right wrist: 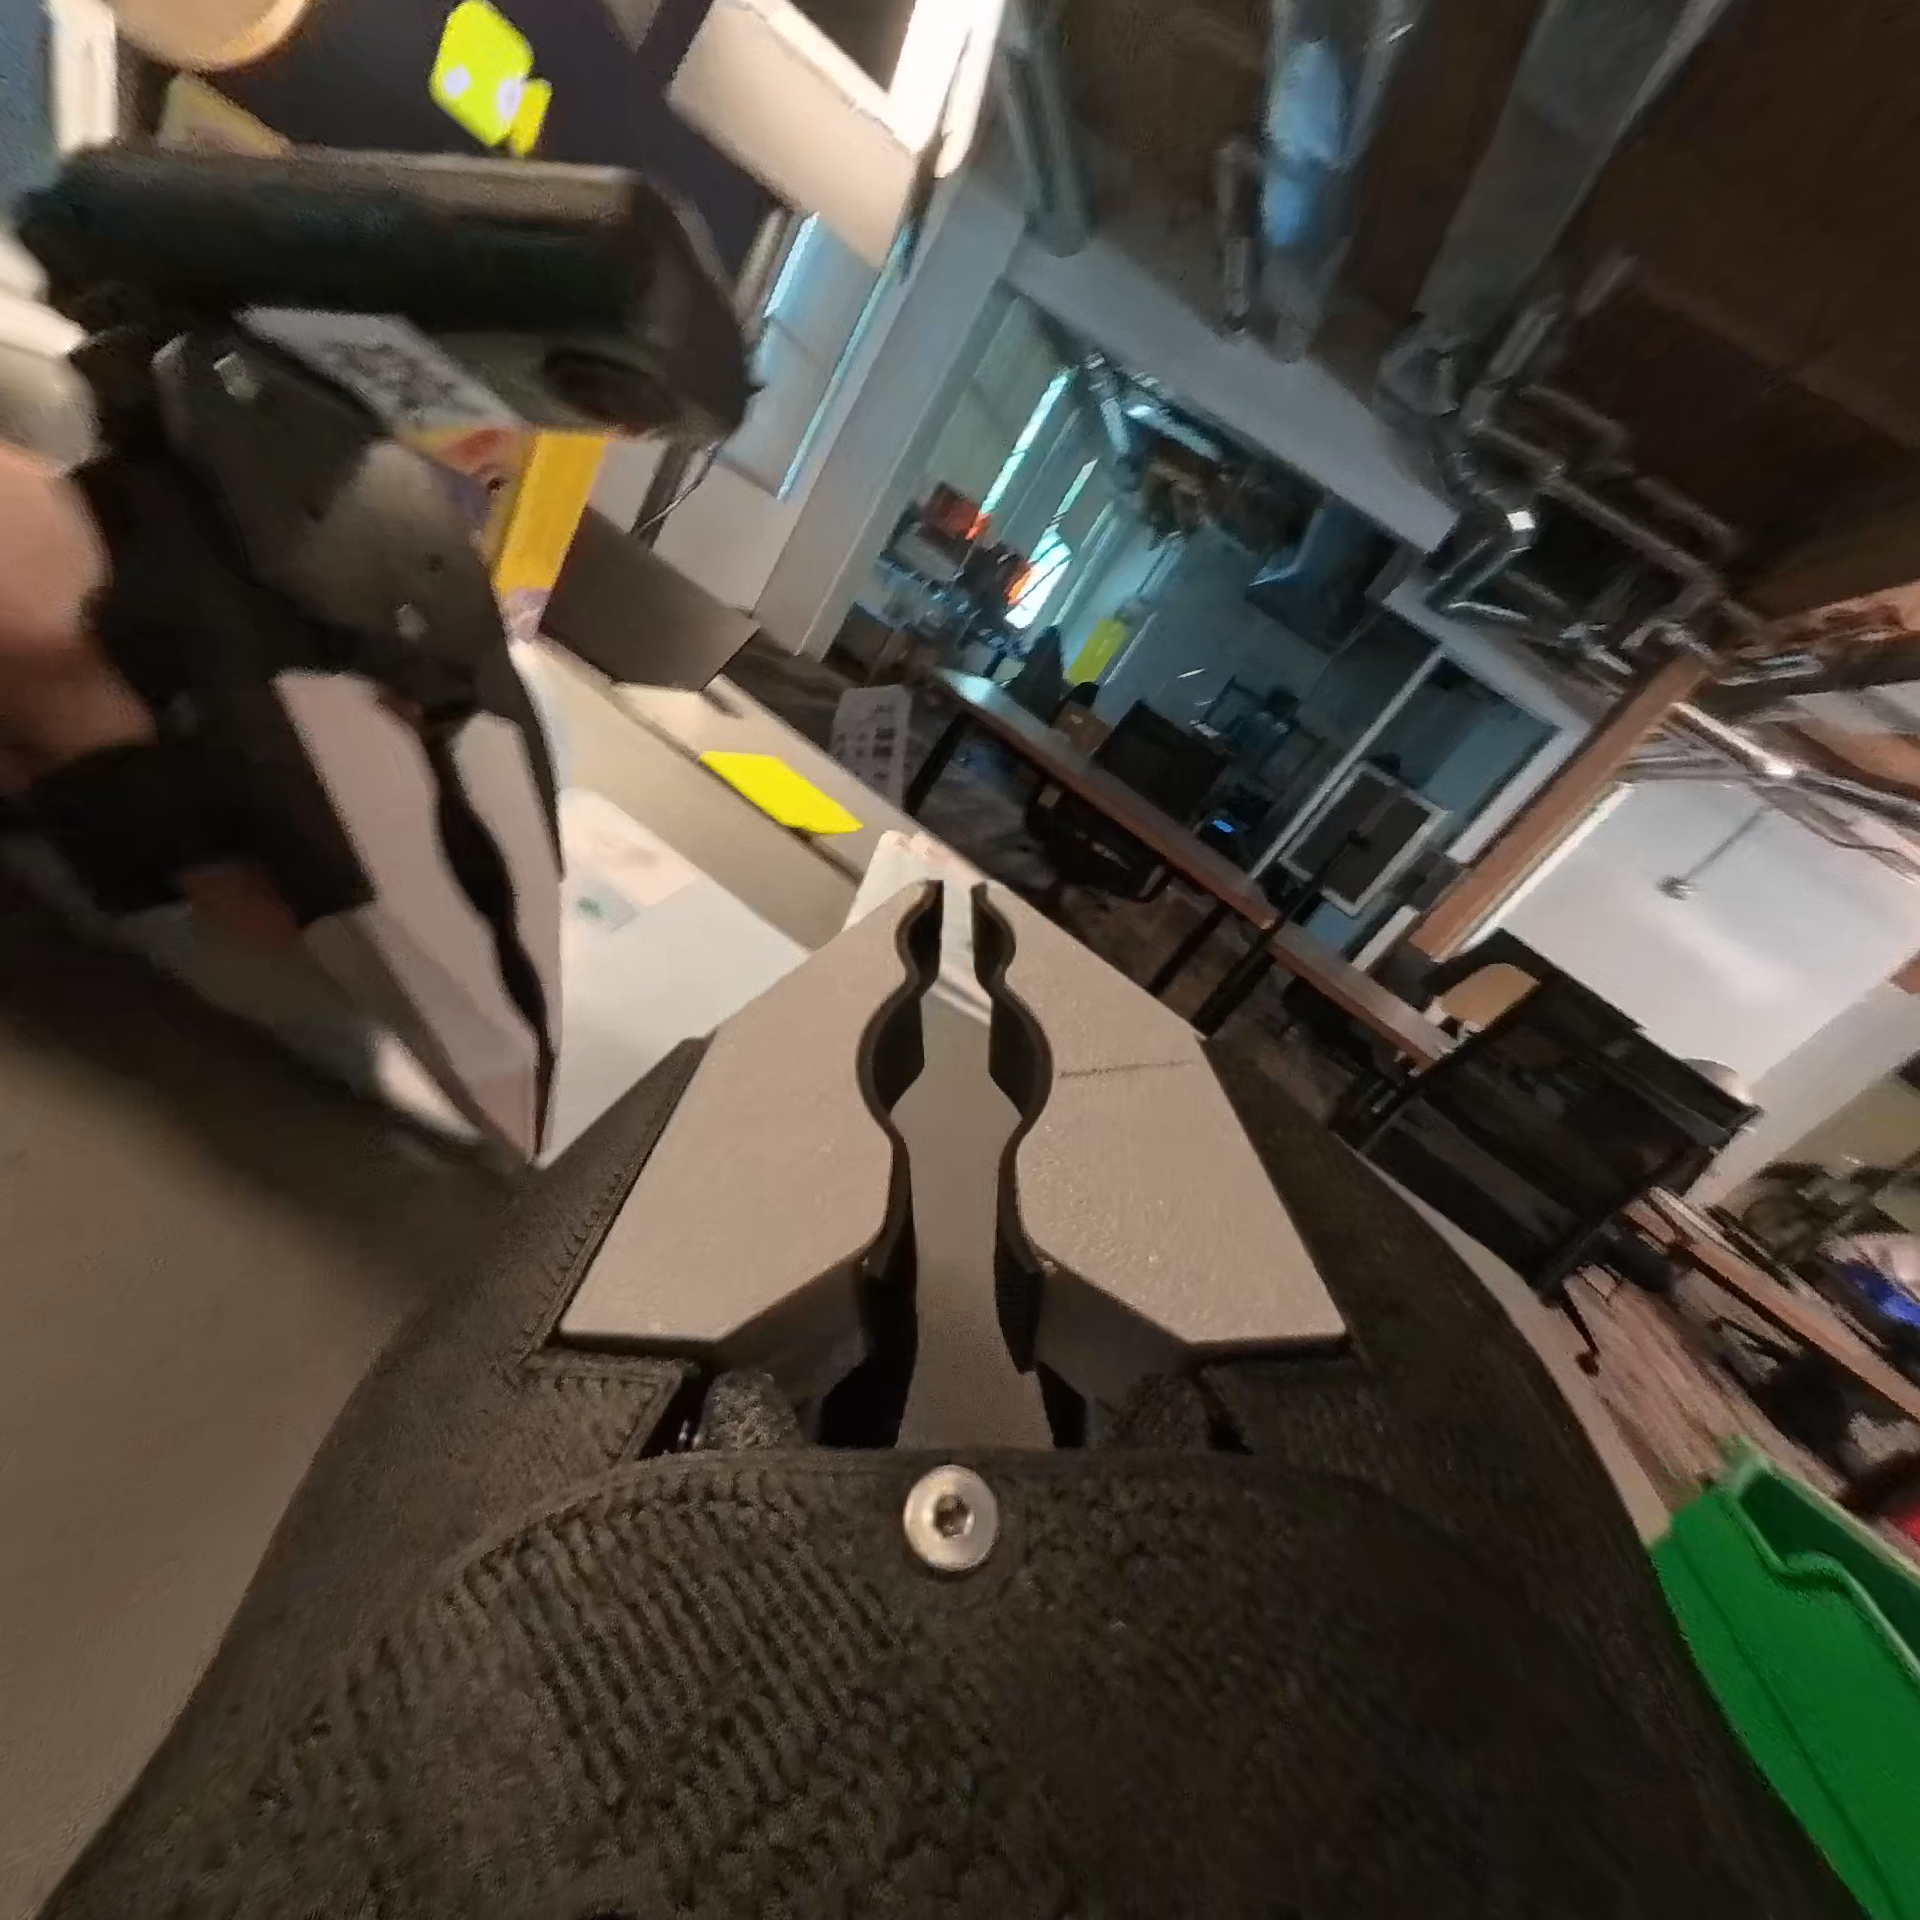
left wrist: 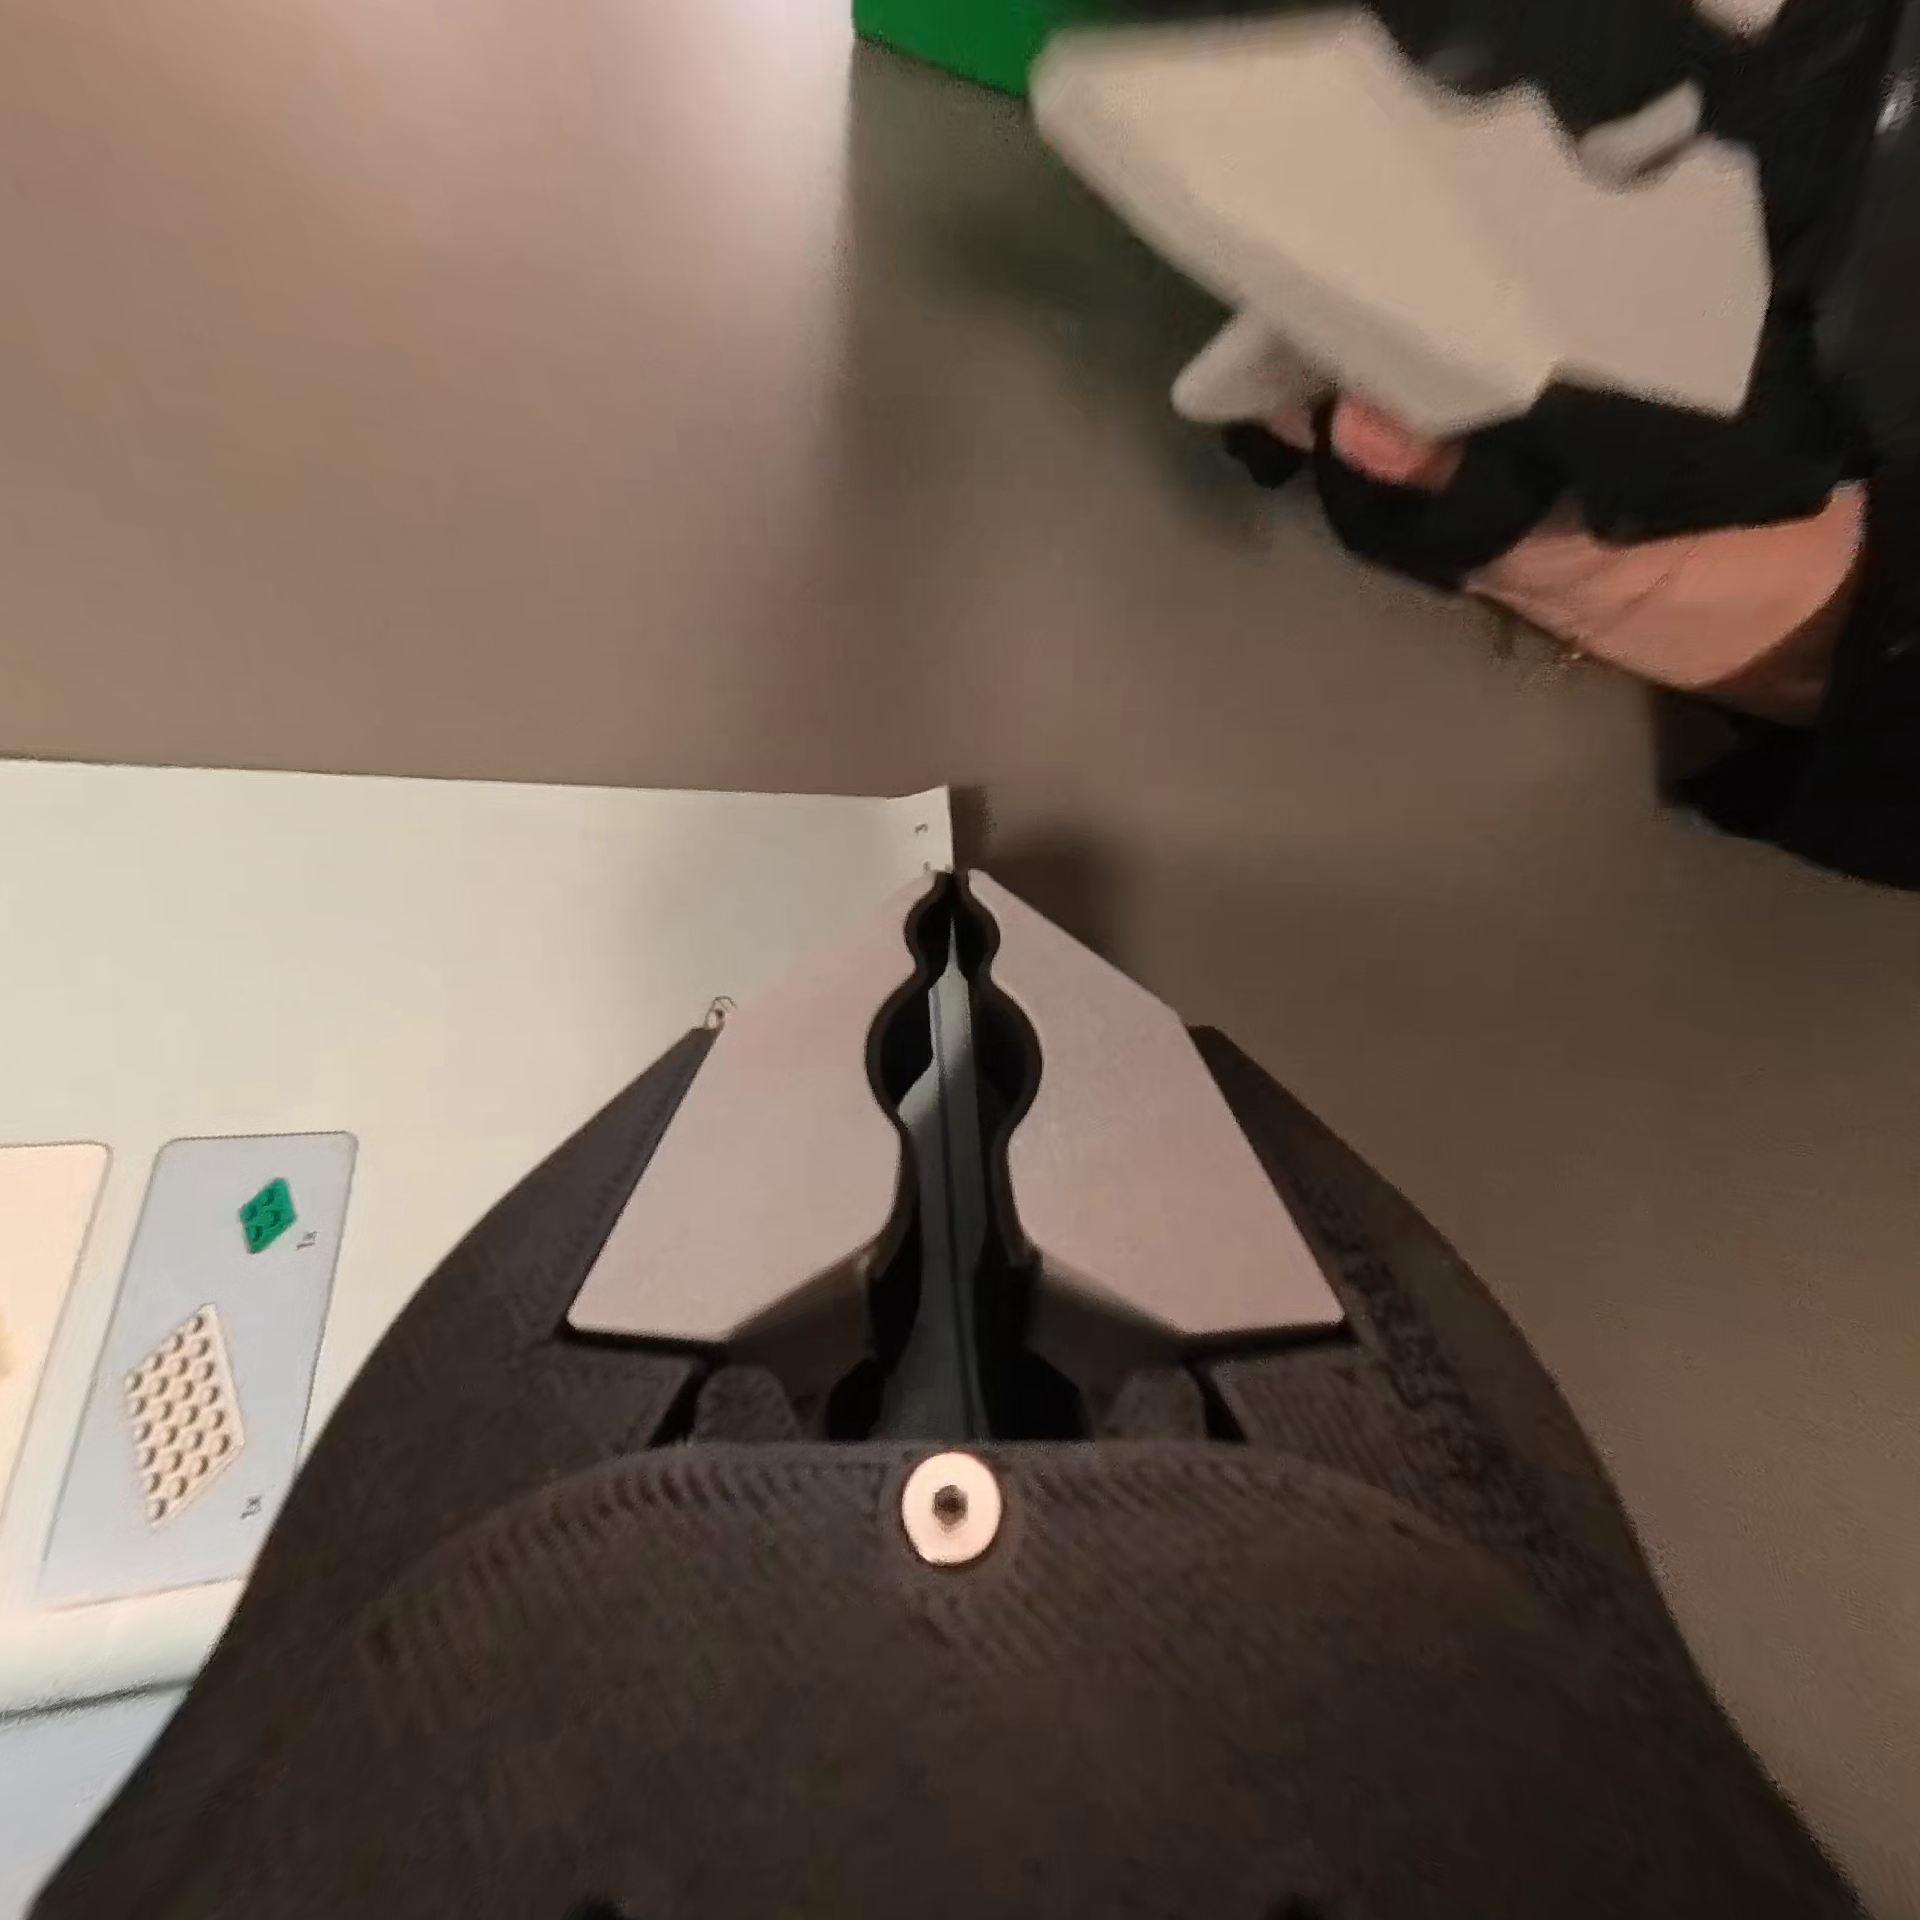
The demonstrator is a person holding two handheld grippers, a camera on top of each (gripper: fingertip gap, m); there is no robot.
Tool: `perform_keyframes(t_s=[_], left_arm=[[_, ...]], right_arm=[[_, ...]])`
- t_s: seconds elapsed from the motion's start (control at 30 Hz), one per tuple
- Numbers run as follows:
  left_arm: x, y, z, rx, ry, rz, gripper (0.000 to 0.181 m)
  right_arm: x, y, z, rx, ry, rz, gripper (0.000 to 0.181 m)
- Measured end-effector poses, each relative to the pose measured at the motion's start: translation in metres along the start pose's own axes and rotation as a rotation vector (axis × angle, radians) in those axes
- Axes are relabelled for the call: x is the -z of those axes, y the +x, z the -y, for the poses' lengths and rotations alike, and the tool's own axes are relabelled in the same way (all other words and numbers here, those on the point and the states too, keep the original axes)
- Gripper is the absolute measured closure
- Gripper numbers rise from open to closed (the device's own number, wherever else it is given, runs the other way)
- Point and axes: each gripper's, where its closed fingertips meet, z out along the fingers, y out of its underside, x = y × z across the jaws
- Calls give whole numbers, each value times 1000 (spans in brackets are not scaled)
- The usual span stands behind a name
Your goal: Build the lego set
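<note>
Free room: bare grey table (left wrist: pixel 520 416) ahead of my left gripper (left wrist: pixel 954 883) and to its left, nothing standing on it. Obstacles: instruction sheet (left wrist: pixel 416 935) lying flat under its tip; my right gripper (left wrist: pixel 1226 384) up at the right; green bin (left wrist: pixel 945 36) at the far edge.

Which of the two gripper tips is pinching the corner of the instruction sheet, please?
The left gripper: its tips are closed on the corner of the instruction sheet. The right gripper is raised off the table, its tips slightly apart and holding nothing.
</note>
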Motion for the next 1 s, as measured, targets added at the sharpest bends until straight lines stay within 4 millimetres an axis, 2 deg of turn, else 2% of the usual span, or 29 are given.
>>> perform_keyframes(t_s=[0.03, 0.17, 0.27, 0.37, 0.43, 0.7, 1.0], left_arm=[[1, -1, 1, 40, 8, -22, 181], [4, -4, 4, 191, 36, -124, 181], [5, -3, 5, 253, 38, -179, 181], [6, -4, 4, 319, 31, -227, 181], [6, -3, 4, 373, 23, -270, 181], [6, -2, 4, 405, 12, -298, 181], [6, -2, 4, 432, 13, -308, 181]], right_arm=[[-1, -9, -5, 20, -30, 62, 177], [1, -36, -22, 71, -141, 258, 177], [8, -59, -41, 39, -265, 436, 177], [16, -72, -57, 14, -370, 534, 173], [18, -78, -61, 9, -404, 575, 168], [19, -86, -61, -42, -441, 627, 166], [18, -84, -63, -68, -457, 618, 162]])
